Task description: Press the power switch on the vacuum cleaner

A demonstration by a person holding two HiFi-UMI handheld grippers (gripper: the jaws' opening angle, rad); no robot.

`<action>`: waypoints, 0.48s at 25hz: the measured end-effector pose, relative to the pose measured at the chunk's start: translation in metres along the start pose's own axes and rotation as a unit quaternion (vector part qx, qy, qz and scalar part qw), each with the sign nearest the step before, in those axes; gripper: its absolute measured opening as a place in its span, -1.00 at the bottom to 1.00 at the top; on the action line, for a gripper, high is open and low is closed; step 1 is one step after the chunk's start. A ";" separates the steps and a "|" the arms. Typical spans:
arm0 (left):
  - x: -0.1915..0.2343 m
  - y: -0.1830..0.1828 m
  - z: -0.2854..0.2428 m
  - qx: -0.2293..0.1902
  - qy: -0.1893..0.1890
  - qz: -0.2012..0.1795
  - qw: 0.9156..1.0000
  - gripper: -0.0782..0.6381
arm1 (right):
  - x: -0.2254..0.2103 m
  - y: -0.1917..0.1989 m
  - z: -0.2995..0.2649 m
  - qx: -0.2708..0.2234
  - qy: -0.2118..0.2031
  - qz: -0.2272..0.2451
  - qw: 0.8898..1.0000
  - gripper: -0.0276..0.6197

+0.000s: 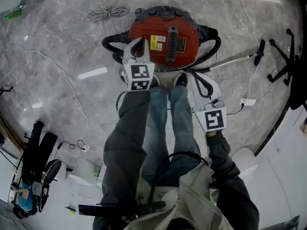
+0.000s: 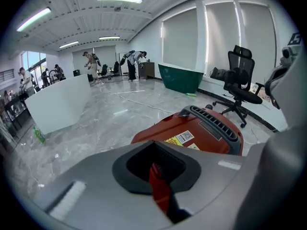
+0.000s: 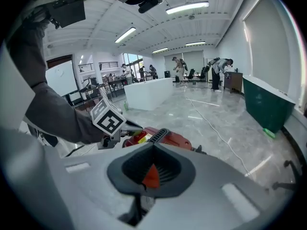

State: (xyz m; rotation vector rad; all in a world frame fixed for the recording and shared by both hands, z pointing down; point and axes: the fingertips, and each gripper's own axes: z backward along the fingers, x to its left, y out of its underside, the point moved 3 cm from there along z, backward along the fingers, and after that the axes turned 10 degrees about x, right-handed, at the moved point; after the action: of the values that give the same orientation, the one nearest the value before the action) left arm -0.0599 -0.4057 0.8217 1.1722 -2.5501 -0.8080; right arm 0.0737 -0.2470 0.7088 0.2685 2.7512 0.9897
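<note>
Over the vacuum cleaner (image 1: pixel 165 37), with left gripper (image 1: pixel 138 48) jaws closed and empty, may slide off rounded shell, missing power switch.

Vacuum (image 1: pixel 165 40): glossy red plastic, black trim.
Floor (image 1: pixel 57 47): polished grey stone, mirror-glossy.
Wand (image 1: pixel 230 61): bright smooth metal.
Left gripper (image 2: pixel 156 170), right gripper (image 3: pixel 150 175): matt grey plastic.
Sleeve (image 1: pixel 120 143): matt grey cloth.
Jeans (image 1: pixel 165 123): blue denim.

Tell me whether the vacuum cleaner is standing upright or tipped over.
Upright. The vacuum cleaner rests on the floor, with its handle and label facing up toward the head view.
</note>
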 end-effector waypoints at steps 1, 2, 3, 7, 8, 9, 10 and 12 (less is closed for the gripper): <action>-0.001 -0.001 -0.002 0.012 0.000 -0.008 1.000 -0.78 | 0.000 0.001 -0.001 0.002 -0.001 -0.001 1.000 -0.91; -0.001 -0.003 -0.005 0.022 0.002 -0.013 1.000 -0.80 | 0.000 0.003 -0.001 0.005 -0.002 -0.004 1.000 -0.91; 0.000 -0.004 -0.007 0.028 0.004 -0.015 0.999 -0.80 | -0.001 0.004 -0.002 0.006 -0.002 -0.007 1.000 -0.91; 0.001 0.000 0.005 -0.008 0.007 0.044 0.999 -0.79 | -0.001 0.005 0.000 0.005 -0.003 -0.011 1.000 -0.91; 0.001 0.000 0.013 -0.025 0.004 0.068 0.997 -0.79 | -0.001 0.006 0.001 0.005 -0.004 -0.011 1.000 -0.91; 0.000 0.001 0.022 -0.040 0.001 0.087 0.995 -0.79 | -0.001 0.006 0.002 0.005 -0.004 -0.010 1.000 -0.91; -0.003 0.001 0.030 -0.051 0.000 0.100 0.994 -0.79 | -0.001 0.006 0.003 0.005 -0.003 -0.008 1.000 -0.91; -0.011 0.005 0.045 -0.061 0.007 0.114 0.992 -0.79 | -0.002 0.008 0.006 0.006 0.000 -0.008 1.000 -0.91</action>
State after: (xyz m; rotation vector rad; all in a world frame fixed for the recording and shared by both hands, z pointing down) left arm -0.0737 -0.3773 0.7880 0.8271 -2.5229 -0.8822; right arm 0.0777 -0.2375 0.7097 0.2488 2.7556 0.9681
